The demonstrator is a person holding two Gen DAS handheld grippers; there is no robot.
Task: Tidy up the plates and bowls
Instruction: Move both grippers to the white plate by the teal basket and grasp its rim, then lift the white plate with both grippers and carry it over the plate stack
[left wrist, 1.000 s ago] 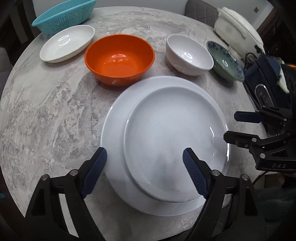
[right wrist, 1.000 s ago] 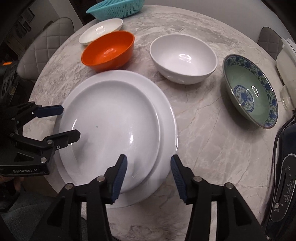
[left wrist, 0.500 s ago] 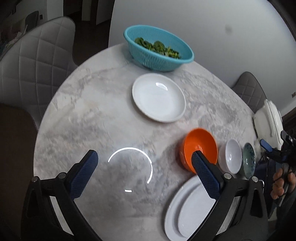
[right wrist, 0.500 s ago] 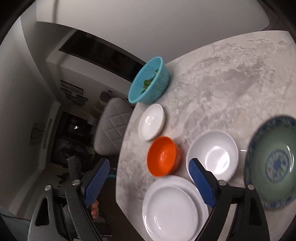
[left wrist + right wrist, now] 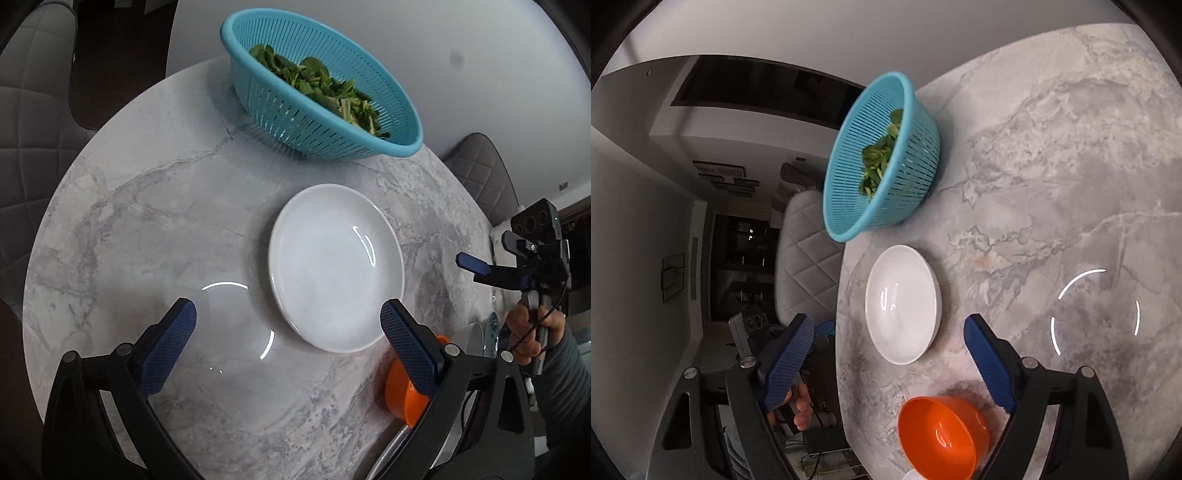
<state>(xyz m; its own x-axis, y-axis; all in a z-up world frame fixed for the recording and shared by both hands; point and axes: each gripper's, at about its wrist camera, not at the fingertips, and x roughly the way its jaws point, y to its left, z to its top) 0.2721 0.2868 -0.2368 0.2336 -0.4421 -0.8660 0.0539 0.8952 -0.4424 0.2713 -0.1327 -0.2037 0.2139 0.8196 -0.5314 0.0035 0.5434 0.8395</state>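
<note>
A small white plate (image 5: pixel 336 273) lies on the marble table (image 5: pixel 147 221) in front of a teal colander (image 5: pixel 321 85). My left gripper (image 5: pixel 288 332) hovers over the plate's near edge, open wide and holding nothing. In the right wrist view the same white plate (image 5: pixel 903 302) shows between the fingers of my right gripper (image 5: pixel 886 350). Its jaws are closing a little, but the pads touch nothing. An orange bowl (image 5: pixel 942 439) sits just below the right finger. The orange bowl (image 5: pixel 402 398) is half hidden behind my left gripper's right finger. The right gripper (image 5: pixel 480 269) hangs off to the right.
The colander (image 5: pixel 882 155) holds green leaves at the table's far edge. Rims of a white bowl (image 5: pixel 476 332) and a large plate (image 5: pixel 384 458) peek in at lower right. Padded grey chairs (image 5: pixel 33 92) ring the table. A hand (image 5: pixel 532 332) grips the right tool.
Both grippers have left the stacked large plates and swung across the table to the small white plate by the colander. The right jaws have spread wider than a second ago.
</note>
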